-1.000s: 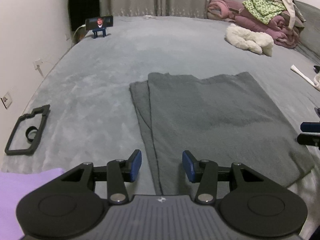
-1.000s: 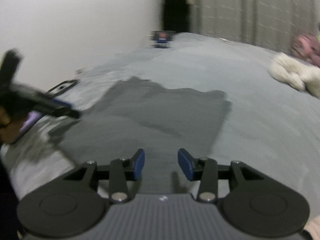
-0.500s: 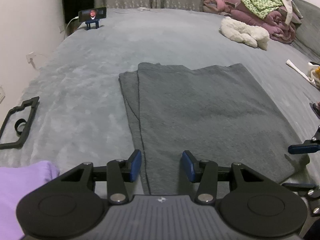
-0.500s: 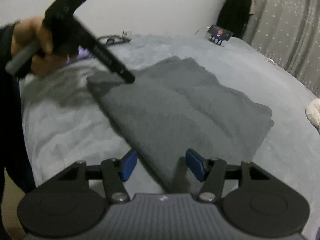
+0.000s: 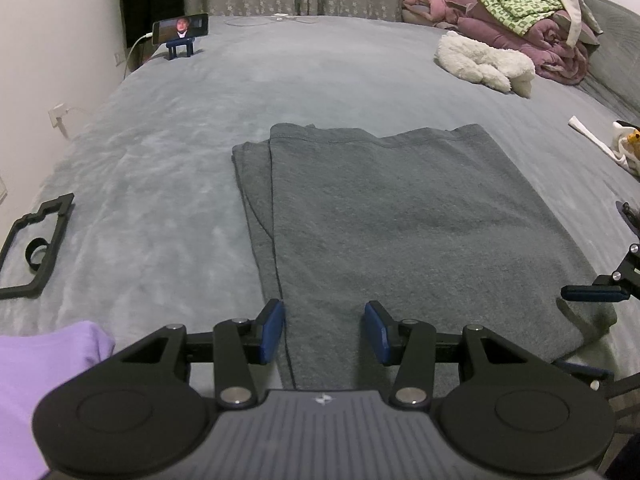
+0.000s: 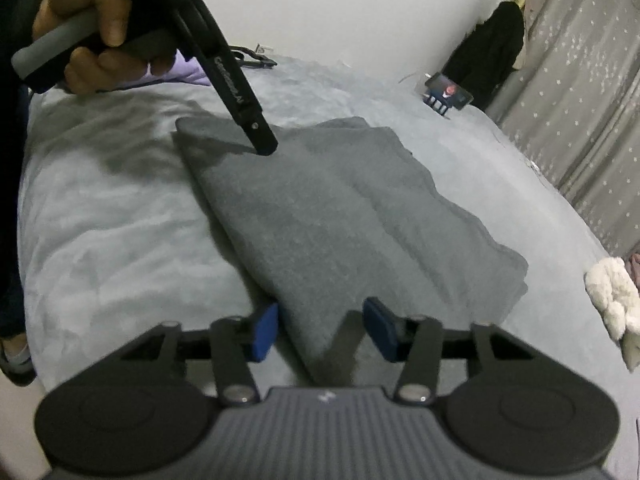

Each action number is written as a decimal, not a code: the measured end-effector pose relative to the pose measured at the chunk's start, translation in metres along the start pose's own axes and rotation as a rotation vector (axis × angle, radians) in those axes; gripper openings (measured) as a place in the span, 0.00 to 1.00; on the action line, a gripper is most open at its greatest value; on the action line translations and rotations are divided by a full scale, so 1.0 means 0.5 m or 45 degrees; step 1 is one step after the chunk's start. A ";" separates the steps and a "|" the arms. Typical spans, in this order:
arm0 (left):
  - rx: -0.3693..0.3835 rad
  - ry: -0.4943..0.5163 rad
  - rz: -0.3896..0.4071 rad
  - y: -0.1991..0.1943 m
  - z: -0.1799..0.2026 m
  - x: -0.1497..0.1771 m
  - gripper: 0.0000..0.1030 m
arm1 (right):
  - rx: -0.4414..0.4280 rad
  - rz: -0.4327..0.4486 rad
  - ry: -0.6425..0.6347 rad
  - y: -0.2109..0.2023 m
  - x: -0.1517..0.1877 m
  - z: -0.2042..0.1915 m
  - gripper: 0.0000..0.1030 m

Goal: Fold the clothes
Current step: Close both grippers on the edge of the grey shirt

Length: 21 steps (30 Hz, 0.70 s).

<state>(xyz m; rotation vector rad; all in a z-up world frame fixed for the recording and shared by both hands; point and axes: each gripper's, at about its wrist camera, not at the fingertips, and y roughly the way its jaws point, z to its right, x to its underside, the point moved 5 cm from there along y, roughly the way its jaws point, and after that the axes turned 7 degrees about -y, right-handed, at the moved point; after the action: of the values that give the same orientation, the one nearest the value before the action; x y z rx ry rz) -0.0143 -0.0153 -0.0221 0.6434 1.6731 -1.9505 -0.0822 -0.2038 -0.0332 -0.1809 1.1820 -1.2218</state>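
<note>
Folded grey garment (image 5: 416, 232) lies flat at frame centre on the grey bed (image 5: 168, 184). Left tool (image 5: 324, 332) and right tool (image 6: 322, 326), jaws spread wide, straddle its near corners, gripping nothing.

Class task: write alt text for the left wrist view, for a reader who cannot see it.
The open left gripper hovers at the near edge of a folded grey garment lying flat on a grey bed. The right gripper enters at the right edge; a clothes pile sits beyond.
</note>
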 end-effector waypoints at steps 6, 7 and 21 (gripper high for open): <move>0.007 0.015 0.016 -0.007 0.006 -0.001 0.44 | -0.002 0.041 0.000 -0.009 -0.005 0.003 0.27; 0.015 0.024 0.022 -0.010 0.008 -0.001 0.44 | -0.002 0.048 0.010 -0.010 -0.006 0.006 0.27; 0.233 0.499 0.092 -0.068 0.109 0.055 0.51 | 0.026 0.087 0.140 -0.010 -0.016 0.045 0.27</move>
<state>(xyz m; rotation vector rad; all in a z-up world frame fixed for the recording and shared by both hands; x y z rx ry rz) -0.0592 -0.0666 -0.0062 1.2046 1.6685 -2.0359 -0.0670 -0.2098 -0.0150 -0.0582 1.2602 -1.1953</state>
